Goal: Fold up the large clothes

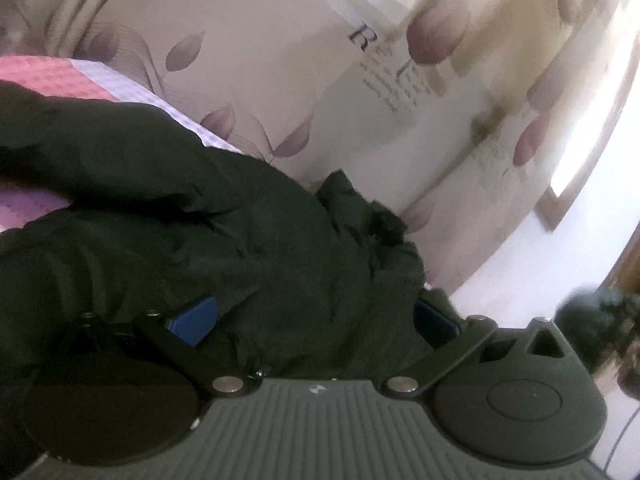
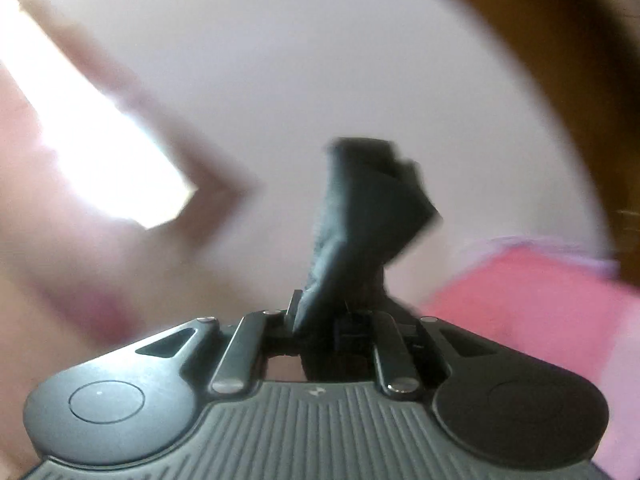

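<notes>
Black garment (image 1: 240,240): bunched over a pink blanket (image 1: 52,76).
Left tongs (image 1: 312,320): spread wide around a thick fold; grip likely, pads half hidden.
Right tongs (image 2: 320,312): clamped on a dark cloth corner (image 2: 360,208).

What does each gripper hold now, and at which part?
The right gripper pinches a bunched edge of the black garment. The left gripper has bulky folds of it between wide-set fingers.
</notes>
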Available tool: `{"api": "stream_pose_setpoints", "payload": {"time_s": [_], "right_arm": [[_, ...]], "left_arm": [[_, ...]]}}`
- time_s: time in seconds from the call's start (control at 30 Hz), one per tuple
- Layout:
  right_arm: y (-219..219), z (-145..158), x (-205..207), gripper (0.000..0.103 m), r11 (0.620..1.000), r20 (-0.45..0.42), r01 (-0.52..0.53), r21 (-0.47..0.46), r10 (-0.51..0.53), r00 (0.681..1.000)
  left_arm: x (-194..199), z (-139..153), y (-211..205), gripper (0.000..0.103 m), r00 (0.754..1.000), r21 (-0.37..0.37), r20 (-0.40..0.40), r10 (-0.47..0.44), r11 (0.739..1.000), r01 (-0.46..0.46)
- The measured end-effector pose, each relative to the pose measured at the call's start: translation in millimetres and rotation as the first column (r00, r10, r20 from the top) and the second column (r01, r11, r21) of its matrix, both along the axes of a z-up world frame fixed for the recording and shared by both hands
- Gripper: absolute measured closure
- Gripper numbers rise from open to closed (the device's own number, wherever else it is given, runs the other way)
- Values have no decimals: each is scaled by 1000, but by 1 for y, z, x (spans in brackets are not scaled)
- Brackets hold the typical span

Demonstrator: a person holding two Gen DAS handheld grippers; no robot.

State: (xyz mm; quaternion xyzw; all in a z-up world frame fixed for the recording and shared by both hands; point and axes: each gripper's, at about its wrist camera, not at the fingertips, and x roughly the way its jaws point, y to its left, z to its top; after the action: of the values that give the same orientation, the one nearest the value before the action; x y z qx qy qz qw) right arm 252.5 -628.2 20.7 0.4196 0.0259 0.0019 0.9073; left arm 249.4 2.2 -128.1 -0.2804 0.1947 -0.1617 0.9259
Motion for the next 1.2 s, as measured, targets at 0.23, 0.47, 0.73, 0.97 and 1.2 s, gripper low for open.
{"api": "stream_pose_setpoints", "payload": {"time_s": [0.23, 0.47, 0.73, 0.97, 1.2], "right_arm": [[175, 5, 69, 90, 927, 80, -370, -70, 374, 924], [296, -60, 114, 88, 832, -50, -550, -69, 548, 835], [345, -127, 112, 86, 767, -231, -632, -115, 598, 768], [377, -142, 102, 8, 651, -310, -695, -305, 622, 719], [369, -133, 78, 8, 628, -230, -733, -260, 698, 679]], "left_arm": [[-8, 0, 16, 0, 998, -91, 30, 55, 994, -52], [-14, -1, 28, 0, 993, -159, 44, 107, 982, -99], [-17, -2, 34, 0, 989, -196, 50, 136, 973, -124], [-18, -3, 35, 0, 987, -206, 51, 151, 969, -137], [-18, -3, 36, 0, 987, -209, 50, 155, 968, -141]]}}
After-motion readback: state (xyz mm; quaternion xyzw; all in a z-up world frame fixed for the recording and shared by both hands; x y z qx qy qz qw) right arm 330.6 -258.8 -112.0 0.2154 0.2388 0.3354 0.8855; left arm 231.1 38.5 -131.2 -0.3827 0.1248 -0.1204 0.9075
